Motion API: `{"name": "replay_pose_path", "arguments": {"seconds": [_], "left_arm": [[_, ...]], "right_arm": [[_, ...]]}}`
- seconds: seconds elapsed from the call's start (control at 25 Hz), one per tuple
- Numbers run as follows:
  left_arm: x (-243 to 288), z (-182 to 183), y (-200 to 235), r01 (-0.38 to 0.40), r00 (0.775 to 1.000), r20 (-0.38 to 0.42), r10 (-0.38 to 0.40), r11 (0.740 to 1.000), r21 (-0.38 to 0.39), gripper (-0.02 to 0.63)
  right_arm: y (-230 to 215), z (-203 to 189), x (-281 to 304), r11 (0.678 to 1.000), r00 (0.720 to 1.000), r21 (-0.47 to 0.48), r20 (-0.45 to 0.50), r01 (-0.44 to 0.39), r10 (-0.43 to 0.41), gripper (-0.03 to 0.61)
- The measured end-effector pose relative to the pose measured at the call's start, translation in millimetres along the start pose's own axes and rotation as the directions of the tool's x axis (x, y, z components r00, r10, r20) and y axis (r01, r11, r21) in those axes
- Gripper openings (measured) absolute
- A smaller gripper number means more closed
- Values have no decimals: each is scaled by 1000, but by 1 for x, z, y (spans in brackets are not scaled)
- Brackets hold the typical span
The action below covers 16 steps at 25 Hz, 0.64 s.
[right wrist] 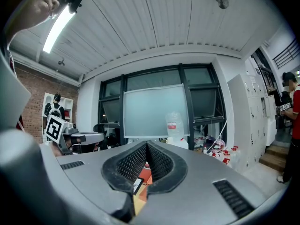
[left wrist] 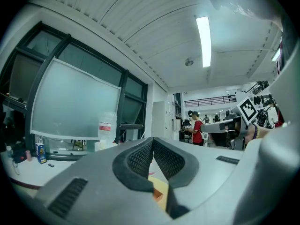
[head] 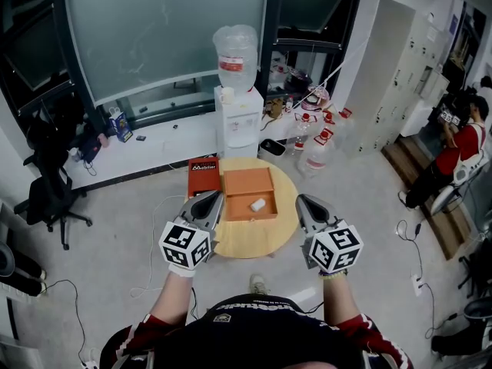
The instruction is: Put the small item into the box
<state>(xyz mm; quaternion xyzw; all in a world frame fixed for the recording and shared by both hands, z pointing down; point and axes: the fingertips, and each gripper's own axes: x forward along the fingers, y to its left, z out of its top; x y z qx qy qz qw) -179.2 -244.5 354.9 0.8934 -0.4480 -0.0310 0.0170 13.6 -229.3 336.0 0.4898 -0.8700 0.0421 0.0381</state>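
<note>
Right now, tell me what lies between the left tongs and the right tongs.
In the head view, the open orange box sits between the left tongs and right tongs on the round wooden table, the small white item inside it.

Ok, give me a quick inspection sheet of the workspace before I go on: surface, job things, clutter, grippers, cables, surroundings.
Surface: round wooden table, carrying the box and a red pack.
Job's things: open orange box on the table; the small white item already lies inside it.
Clutter: flat red pack beside the box's left side.
Grippers: left hand-held gripper and right hand-held gripper both shut and empty, one on each side of the box.
Cables: white cable on the floor at left; black cable at right.
Surroundings: water dispenser, bottles on the floor, office chair, person in red far right.
</note>
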Motion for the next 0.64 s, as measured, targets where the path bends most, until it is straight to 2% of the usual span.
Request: {"name": "replay_pose_path", "arguments": {"seconds": [0.64], "left_arm": [[-11, -2, 6, -13, 1000, -4, 12, 1000, -19, 18]], "right_arm": [[11, 3, 1, 1000, 1000, 4, 7, -13, 13, 25]]}}
